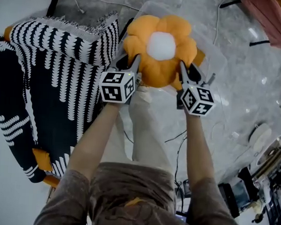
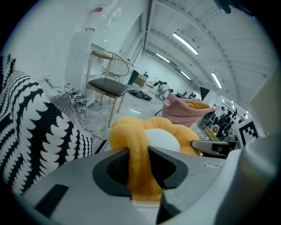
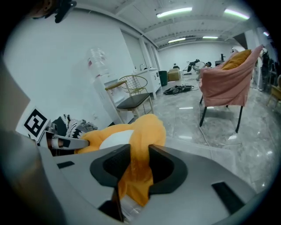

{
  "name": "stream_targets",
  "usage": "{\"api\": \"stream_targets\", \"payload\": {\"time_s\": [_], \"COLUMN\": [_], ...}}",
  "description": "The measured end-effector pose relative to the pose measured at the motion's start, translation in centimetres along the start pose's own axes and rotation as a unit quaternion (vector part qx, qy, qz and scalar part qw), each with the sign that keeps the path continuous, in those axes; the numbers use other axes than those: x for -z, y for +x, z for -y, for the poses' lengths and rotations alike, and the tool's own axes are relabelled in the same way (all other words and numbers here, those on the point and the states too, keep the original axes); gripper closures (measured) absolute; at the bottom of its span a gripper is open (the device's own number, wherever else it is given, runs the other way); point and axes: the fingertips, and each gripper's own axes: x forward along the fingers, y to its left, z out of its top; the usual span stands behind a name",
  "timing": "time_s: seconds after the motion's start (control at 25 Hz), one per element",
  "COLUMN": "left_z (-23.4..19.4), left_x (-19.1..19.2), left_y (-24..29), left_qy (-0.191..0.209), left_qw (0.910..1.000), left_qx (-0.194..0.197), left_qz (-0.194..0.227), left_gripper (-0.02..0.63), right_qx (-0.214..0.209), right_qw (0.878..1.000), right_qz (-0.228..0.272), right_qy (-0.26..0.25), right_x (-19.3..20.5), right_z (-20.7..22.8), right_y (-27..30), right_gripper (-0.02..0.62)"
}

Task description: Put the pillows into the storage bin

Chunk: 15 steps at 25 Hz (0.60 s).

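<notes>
Head view: flower pillow (image 1: 158, 46) over storage bin (image 1: 214, 59).
Left gripper (image 2: 139, 151): pinching a petal.
Right gripper (image 3: 139, 154): pinching opposite petal.
Handling: probably light, squashy; petals grip best.

Floor: glossy grey marble-pattern tile (image 1: 237, 77). Wall: plain white surface (image 3: 66, 61), left of frame. Ceiling: white, fitted with long strip lights (image 3: 174, 12). Furniture: wire-back chair with dark seat (image 3: 131, 96) at centre; pink-draped chair (image 3: 228, 83) at upper right.

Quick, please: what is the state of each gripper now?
Left gripper: closed on a petal of the orange flower pillow.
Right gripper: closed on another petal of it.
</notes>
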Motion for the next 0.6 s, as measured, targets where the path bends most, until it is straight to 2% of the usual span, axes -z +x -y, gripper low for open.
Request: {"api": "stream_targets", "payload": {"time_s": [0.04,0.12,0.16,0.28,0.4,0.6], "left_z": [-0.6,-1.8,-2.2,-2.8,-3.0,-2.5], "left_x": [0.2,0.8,1.0,1.2,0.7,-2.1], "left_y": [0.5,1.4,1.5,1.2,-0.5,-8.4], "left_qy": [0.001,-0.002,-0.005,-0.006,-0.018,-0.046], "left_qw": [0.9999,0.9989,0.9986,0.9982,0.998,0.9967], "left_qx": [-0.016,-0.041,-0.047,-0.052,-0.058,-0.063], "left_qz": [-0.005,-0.02,-0.025,-0.028,-0.019,0.022], "left_gripper": [0.484,0.375,0.363,0.348,0.347,0.347], "right_qx": [0.01,0.018,0.014,-0.011,-0.056,-0.131], "right_qw": [1.0,1.0,1.0,1.0,0.998,0.988], "right_qz": [0.0,-0.009,-0.014,-0.023,-0.037,-0.065], "right_qy": [0.002,0.013,0.016,0.01,-0.014,-0.051], "right_x": [0.0,0.3,0.4,0.6,0.6,-1.3], "right_z": [0.6,1.2,1.2,-0.2,-3.2,-11.7], "right_y": [0.4,1.3,1.7,2.6,3.1,0.5], "right_gripper": [0.434,0.308,0.279,0.279,0.279,0.281]}}
